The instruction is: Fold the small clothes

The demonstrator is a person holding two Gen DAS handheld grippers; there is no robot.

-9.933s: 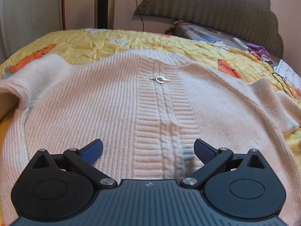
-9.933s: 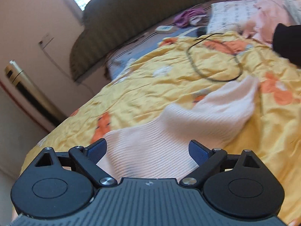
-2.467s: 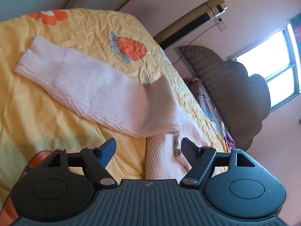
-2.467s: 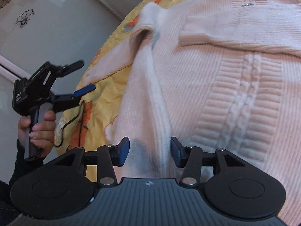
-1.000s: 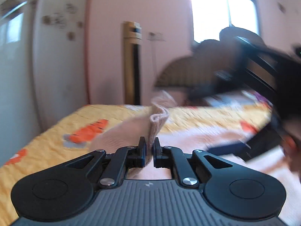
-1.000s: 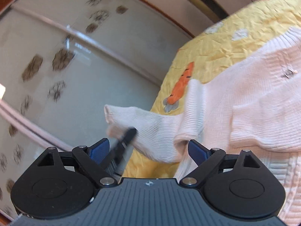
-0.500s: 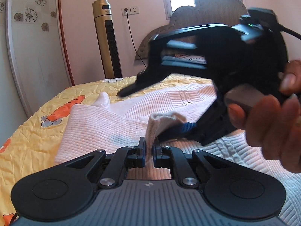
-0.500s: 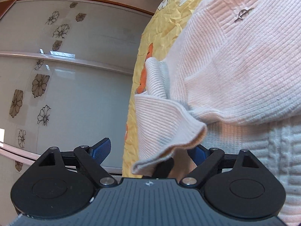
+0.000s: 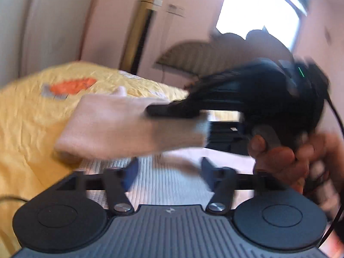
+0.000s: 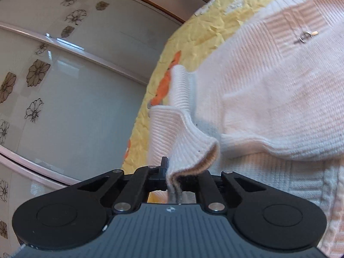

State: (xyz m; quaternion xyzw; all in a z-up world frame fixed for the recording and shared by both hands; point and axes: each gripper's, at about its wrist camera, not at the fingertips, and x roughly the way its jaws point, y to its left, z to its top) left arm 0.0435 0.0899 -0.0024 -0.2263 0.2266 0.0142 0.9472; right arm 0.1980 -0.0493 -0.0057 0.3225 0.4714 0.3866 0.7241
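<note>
Clamping the sweater's cuff (image 10: 182, 148) at lower centre, the right claw (image 10: 172, 178) had just closed; the left claw (image 9: 167, 172), jaws just parted, held nothing. The sweater (image 10: 268, 90) lay on the bed (image 10: 204, 32).

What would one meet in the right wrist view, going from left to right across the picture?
flowered sliding door → yellow bedcover → sweater cuff, pinched in the right gripper → sweater body → small metal ring
</note>
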